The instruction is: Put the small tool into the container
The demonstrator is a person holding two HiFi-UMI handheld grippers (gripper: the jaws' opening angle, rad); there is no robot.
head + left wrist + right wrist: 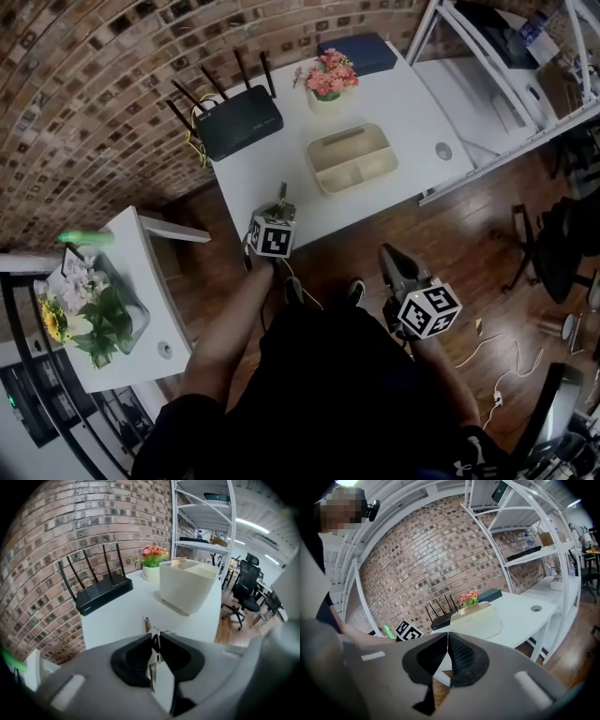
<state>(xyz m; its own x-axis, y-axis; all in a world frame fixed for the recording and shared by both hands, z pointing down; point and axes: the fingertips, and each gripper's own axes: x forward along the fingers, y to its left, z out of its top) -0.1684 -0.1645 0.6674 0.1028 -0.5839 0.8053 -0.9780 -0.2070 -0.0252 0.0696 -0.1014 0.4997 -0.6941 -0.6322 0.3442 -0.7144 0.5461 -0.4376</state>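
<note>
A beige container (352, 157) with two compartments stands in the middle of the white table (262, 173). Near the table's front edge, my left gripper (281, 204) is shut on a small thin metal tool (281, 193). In the left gripper view the tool (146, 624) sticks out ahead of the pads, with the left gripper (155, 641) low over the tabletop and the container (187, 588) a short way beyond. My right gripper (392, 264) hangs over the wooden floor, off the table; in its own view the right gripper (448, 639) is shut with nothing between its jaws.
A black router (239, 122) with several antennas sits at the table's back left. A pot of pink flowers (328, 82) and a dark blue box (361, 52) stand behind the container. A white side table (141, 281) is at left, white shelving (487, 66) at right.
</note>
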